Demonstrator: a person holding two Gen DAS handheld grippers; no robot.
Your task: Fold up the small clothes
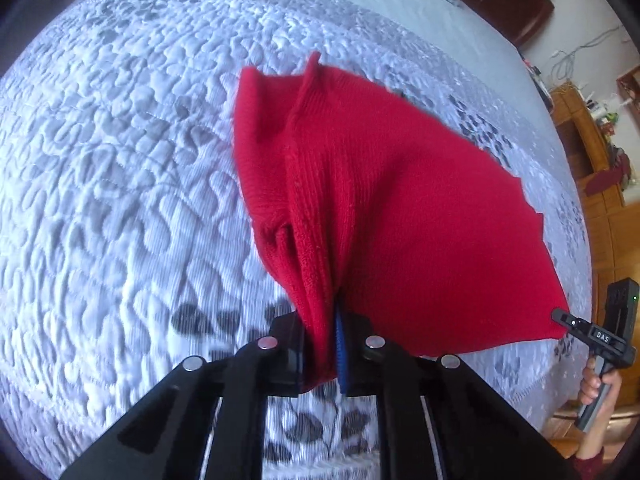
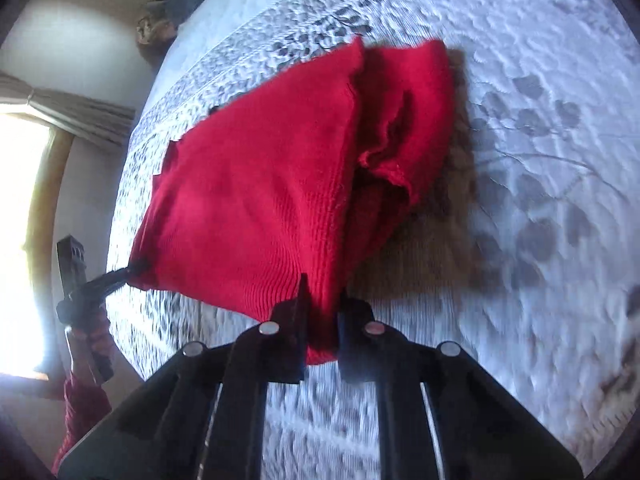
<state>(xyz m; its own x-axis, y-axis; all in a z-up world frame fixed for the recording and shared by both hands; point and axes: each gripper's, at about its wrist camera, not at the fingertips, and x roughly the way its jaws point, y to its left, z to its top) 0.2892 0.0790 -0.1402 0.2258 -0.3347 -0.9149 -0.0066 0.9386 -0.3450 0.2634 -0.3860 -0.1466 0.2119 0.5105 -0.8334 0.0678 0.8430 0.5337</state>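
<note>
We held the red knitted garment (image 1: pixel 400 220) above the quilted bedspread (image 1: pixel 120 160), left gripper (image 1: pixel 334 354) and right gripper (image 2: pixel 322 332) each clenched on a near corner, spreading it for folding.

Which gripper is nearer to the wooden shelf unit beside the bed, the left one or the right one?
Right. The right gripper pinches the red knitted garment at the corner toward the wooden shelf unit; the left gripper grips the other corner, farther from it.
</note>
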